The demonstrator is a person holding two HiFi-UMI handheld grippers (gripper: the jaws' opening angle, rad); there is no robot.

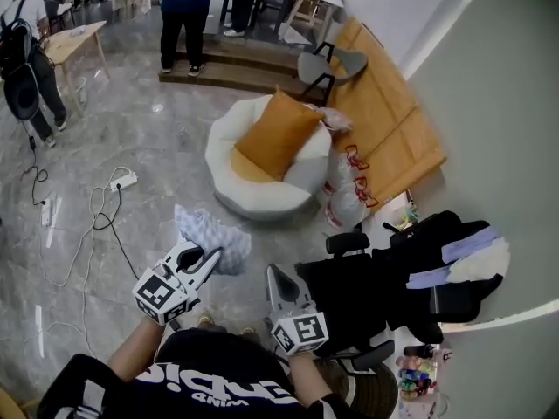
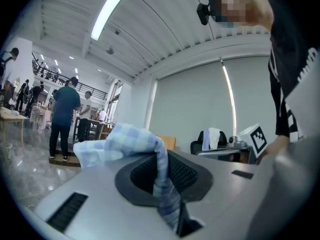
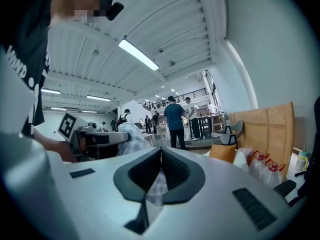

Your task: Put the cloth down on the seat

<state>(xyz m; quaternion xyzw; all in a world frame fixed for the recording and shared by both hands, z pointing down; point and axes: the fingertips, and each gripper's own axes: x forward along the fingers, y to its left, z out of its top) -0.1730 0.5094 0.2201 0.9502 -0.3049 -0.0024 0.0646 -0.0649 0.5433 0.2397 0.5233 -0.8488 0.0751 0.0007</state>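
Grey marble floor (image 1: 131,120). White power strip (image 1: 125,180) with cables (image 1: 87,234) trailing across it. Wooden boards (image 1: 389,116) lean on the wall, grey chair (image 1: 336,64) beside them. Person in dark top (image 1: 185,16) stands near the step; wooden table (image 1: 74,37) far left.

A black short-sleeved T-shirt (image 1: 210,375) printed with large white lettering is worn, and a small black camera (image 2: 202,13) is carried at the head. The left hand-held gripper (image 1: 212,255) and the right hand-held gripper (image 1: 272,273) are built alike. Each has smooth pale grey shells tapered toward the tips, black ribbed pads (image 3: 177,171) set in dark recesses, and narrow dark slots (image 2: 70,210) let into the flanks. A white cube (image 1: 161,293) printed with black square markers is fixed at the rear of the left one, and a matching cube (image 1: 301,332) at the rear of the right.
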